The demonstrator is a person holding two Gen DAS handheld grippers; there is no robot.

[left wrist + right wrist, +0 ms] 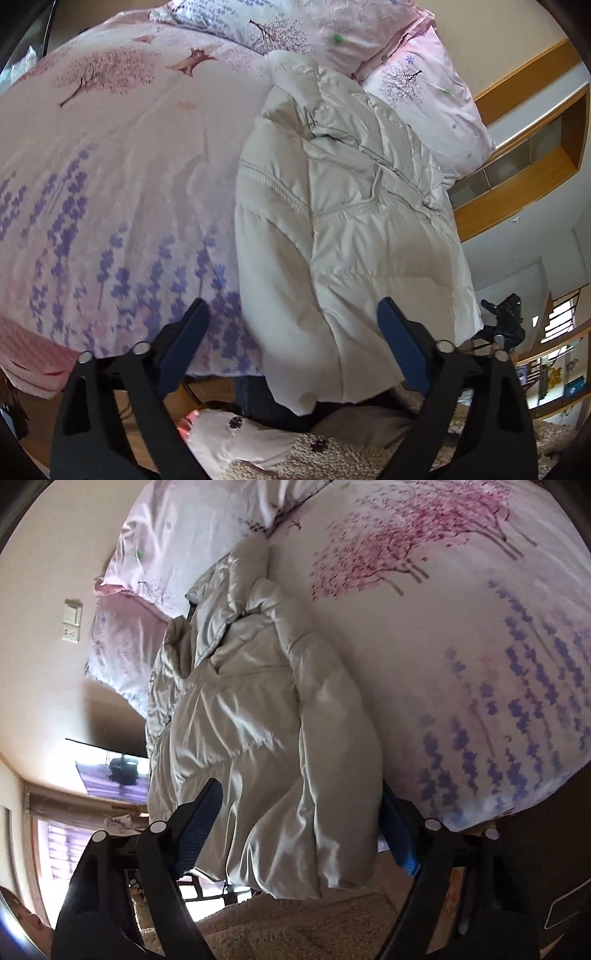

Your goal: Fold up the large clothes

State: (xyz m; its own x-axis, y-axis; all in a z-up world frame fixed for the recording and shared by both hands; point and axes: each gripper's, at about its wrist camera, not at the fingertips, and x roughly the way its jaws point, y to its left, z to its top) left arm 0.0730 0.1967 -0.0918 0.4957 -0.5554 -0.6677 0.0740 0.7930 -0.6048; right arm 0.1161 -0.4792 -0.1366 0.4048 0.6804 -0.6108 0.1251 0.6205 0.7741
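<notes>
A cream padded jacket [343,221] lies bunched lengthwise on the bed [122,166], its near hem hanging over the edge. The left gripper [291,317] and right gripper [299,794] both stand apart, straddling that hem without clamping it. Pillows [417,74] lie beyond.

My bed [122,155] wears a pink floral cover. The cream puffer coat [343,206] lies on it below two pillows [424,85].

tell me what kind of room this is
Most likely a bedroom in a home: a bed under a floral duvet, matching pillows at its head, and a cream puffer coat laid out on it.
</notes>
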